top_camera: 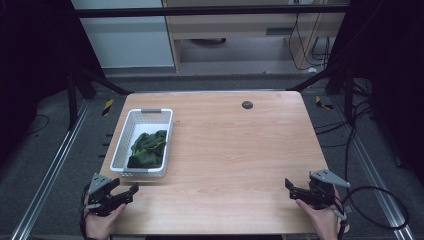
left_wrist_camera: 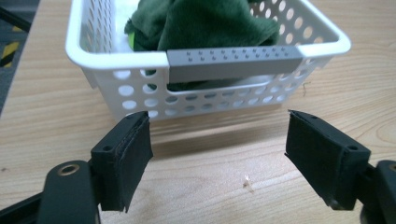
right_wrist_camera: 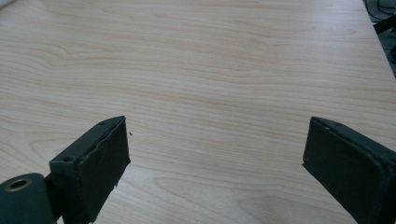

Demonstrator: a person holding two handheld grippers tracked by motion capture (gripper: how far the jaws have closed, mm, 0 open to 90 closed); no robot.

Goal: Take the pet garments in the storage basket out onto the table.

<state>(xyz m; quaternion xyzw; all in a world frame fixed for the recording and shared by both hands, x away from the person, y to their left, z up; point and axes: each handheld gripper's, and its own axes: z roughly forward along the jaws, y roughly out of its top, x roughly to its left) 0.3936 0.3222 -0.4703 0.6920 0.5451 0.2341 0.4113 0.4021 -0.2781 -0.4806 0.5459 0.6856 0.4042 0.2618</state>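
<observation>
Pale wood grain covers the table (top_camera: 235, 150), which stands on a dark grey floor with a light cabinet behind it. At the table's near left corner a hand holds the left gripper (top_camera: 129, 194), its jaws wide apart with nothing between them. Just ahead of its fingertips (left_wrist_camera: 127, 154) sits the white perforated basket (left_wrist_camera: 93, 60), its grey handle strip (left_wrist_camera: 233, 63) on the end wall facing the jaws; a strip of bare wood separates basket and pads. Inside the basket lies a bundle of dark green cloth (top_camera: 148, 148), heaped above the rim in the left gripper view. Well apart, at the near right corner, another hand holds the right gripper (top_camera: 291, 188), pointing toward the middle of the table. Its fingers (right_wrist_camera: 98, 172) also stand wide apart, with bare wood between and ahead of them.
</observation>
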